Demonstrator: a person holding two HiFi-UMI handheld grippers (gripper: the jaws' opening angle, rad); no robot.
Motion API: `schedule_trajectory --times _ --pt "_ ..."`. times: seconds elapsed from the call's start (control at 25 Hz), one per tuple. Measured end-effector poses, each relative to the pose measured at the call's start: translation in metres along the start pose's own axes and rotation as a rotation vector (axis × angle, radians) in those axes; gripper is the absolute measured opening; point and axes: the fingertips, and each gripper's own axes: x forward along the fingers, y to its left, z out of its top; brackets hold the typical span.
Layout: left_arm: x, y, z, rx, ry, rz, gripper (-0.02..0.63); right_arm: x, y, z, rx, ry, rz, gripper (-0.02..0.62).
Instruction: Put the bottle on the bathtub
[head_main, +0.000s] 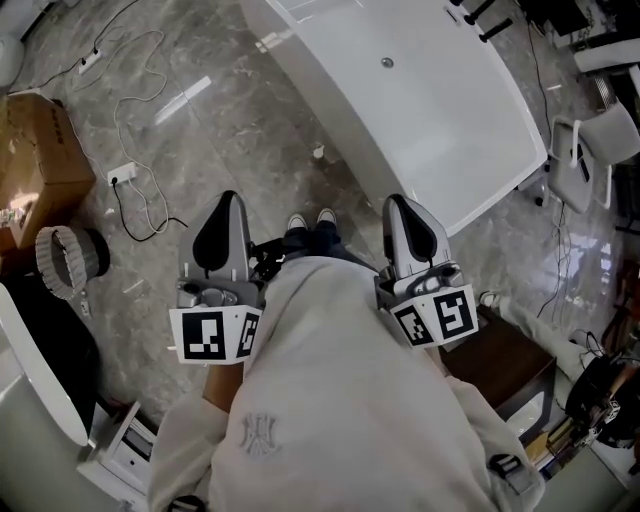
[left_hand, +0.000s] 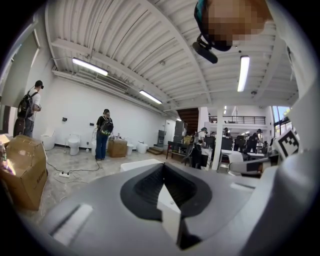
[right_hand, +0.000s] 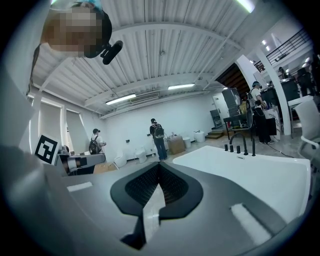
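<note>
The white bathtub (head_main: 420, 90) lies ahead of me on the marble floor, with black taps (head_main: 480, 14) at its far end. It also shows in the right gripper view, where the bathtub (right_hand: 260, 175) fills the right side. A small pale bottle-like object (head_main: 318, 152) stands on the floor against the tub's near side. My left gripper (head_main: 230, 200) and right gripper (head_main: 398, 204) are held close to my body and point forward, either side of my feet. Both are shut with nothing between them, as seen on the left gripper (left_hand: 163, 167) and the right gripper (right_hand: 159, 165).
A cardboard box (head_main: 35, 150) sits at the left, with a power strip and white cable (head_main: 122, 175) on the floor beside it. A white chair (head_main: 590, 150) stands right of the tub. People (left_hand: 104, 132) stand far off by toilets along the wall.
</note>
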Motion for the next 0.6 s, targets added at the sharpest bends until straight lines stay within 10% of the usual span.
schedule_trajectory --times 0.6 --pt "0.0003 0.0093 -0.0001 0.003 -0.010 0.022 0.049 0.0087 0.0004 -0.0004 -0.014 0.007 0.002 -0.002"
